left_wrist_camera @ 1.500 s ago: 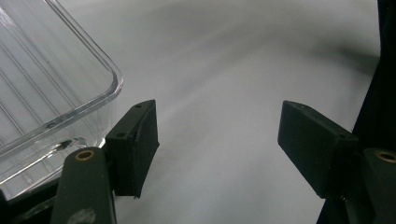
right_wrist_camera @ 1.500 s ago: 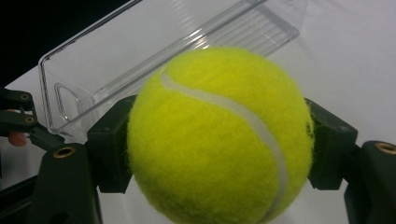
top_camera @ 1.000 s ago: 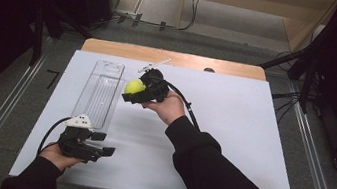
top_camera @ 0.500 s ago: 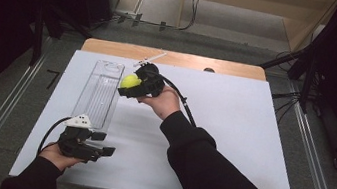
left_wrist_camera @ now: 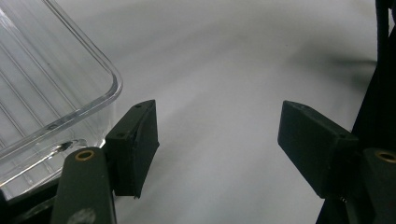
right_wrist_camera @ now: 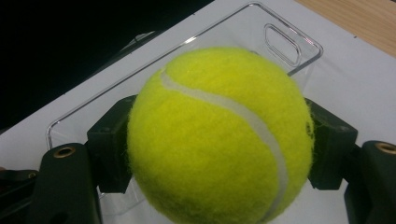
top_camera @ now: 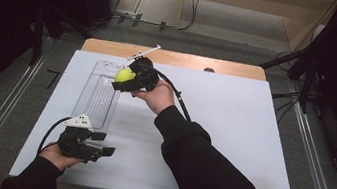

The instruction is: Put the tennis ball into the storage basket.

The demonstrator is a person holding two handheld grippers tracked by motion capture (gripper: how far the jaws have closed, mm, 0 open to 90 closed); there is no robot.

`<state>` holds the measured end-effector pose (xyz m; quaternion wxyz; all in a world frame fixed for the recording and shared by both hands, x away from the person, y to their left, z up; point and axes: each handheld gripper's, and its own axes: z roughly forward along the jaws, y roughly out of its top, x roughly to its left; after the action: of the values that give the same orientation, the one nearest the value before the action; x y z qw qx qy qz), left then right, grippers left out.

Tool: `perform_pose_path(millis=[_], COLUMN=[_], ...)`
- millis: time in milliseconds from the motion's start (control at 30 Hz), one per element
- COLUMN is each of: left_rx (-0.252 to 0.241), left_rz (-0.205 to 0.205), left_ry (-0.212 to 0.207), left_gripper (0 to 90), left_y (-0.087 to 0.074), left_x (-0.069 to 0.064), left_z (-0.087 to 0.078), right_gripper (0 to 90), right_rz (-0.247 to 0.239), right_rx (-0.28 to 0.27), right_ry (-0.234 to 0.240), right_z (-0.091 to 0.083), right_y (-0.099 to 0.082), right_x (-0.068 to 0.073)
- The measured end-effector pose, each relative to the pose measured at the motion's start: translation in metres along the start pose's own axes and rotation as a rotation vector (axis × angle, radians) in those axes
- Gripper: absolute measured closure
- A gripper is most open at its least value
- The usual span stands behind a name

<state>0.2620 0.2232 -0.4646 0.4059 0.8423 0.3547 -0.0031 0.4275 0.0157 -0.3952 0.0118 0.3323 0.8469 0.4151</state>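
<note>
Now my right gripper (top_camera: 125, 80) has carried the tennis ball (top_camera: 124, 75) further left and a little farther up the table than it was a second ago, so in the high view the ball hangs over the far right edge of the clear plastic tray (top_camera: 95, 106) rather than over bare table beside it. That puts me close to a drop, I judge: the tray is plainly where the ball is headed, and what is left is to bring it fully over the tray floor and lower it. The right jaws are clamped on the ball, one pad on each side, and in the right gripper view the ball (right_wrist_camera: 218, 135) sits squarely between them with the tray's far end and its slotted handle behind it. The ball is bright yellow-green, fuzzy, with a pale curved seam across its face, and looks clean and round. Whether it is already clear of the tray's rim I cannot quite tell from above. My left gripper (top_camera: 97, 150) has not moved; it rests at the near left with its jaws wide apart, holding nothing, one jaw just beside the tray's near corner (left_wrist_camera: 56, 93) on the white table cover (top_camera: 231, 134).
</note>
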Motion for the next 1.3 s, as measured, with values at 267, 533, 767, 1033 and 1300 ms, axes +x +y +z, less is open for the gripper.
perform_pose_path(millis=[267,533,767,1033,1300], left_rx=[-0.002,-0.002,-0.002,-0.002,0.0], left_rz=[0.003,0.006,0.006,0.006,0.008], left_ry=[-0.004,0.001,0.0,0.001,0.001], left_gripper=[29.6,29.6,29.6,29.6,29.6], left_y=[0.0,0.001,0.001,0.001,0.001], left_x=[-0.001,0.0,0.0,-0.001,-0.001], left_z=[0.0,0.0,0.0,0.0,0.0], right_gripper=[23.3,23.2,23.2,23.2,23.2], right_rz=[-0.01,-0.018,-0.022,-0.002,-0.005], right_rx=[0.0,0.005,0.01,0.002,0.005], right_ry=[-0.001,-0.005,0.0,0.013,0.005], right_z=[0.006,0.013,0.021,0.029,0.037], right_y=[0.012,0.023,0.032,0.037,0.042], right_x=[0.006,0.012,0.018,0.021,0.022])
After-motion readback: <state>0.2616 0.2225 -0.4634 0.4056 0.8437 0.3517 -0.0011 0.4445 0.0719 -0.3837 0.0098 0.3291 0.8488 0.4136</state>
